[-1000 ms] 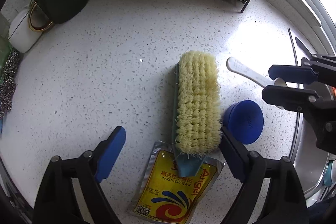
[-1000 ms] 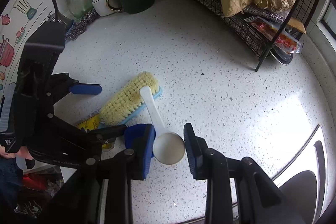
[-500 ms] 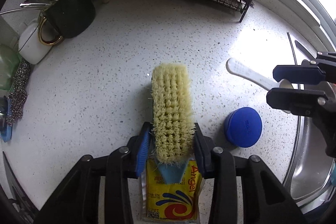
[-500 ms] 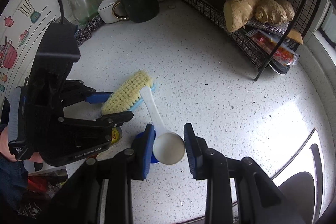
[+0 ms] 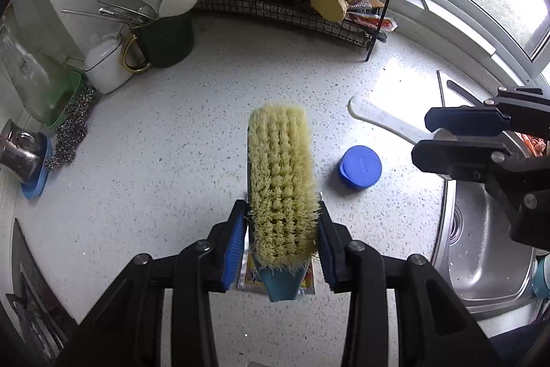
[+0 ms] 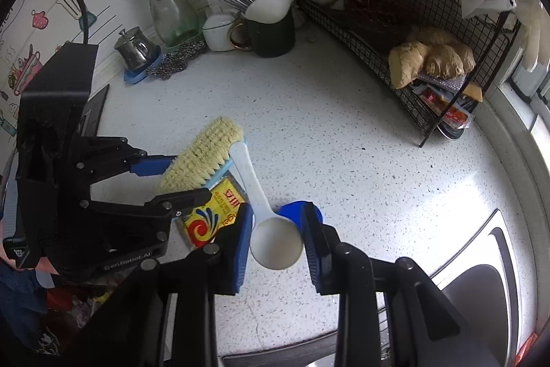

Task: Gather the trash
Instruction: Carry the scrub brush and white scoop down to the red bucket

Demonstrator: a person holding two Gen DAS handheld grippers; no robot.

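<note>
My left gripper [image 5: 282,239] is shut on a scrubbing brush [image 5: 280,181] with pale yellow bristles and a teal back, held off the speckled counter. Under it lies a yellow yeast sachet [image 6: 213,212], mostly hidden in the left wrist view. My right gripper [image 6: 276,239] is shut on the bowl of a white plastic spoon [image 6: 271,239], whose handle points away. In the left wrist view the right gripper [image 5: 460,140] hangs at the right with the spoon [image 5: 385,121]. A blue round lid [image 5: 360,166] lies on the counter between the two grippers.
A black wire rack [image 5: 292,12] with ginger stands at the back. A dark mug of utensils [image 5: 165,36], a white pot, a glass bottle [image 6: 165,2] and a steel scourer crowd the back left corner. A steel sink [image 5: 481,246] lies to the right.
My left gripper closed on the brush and lifted it off the sachet. My right gripper rose with the spoon. Both views now take in more of the counter.
</note>
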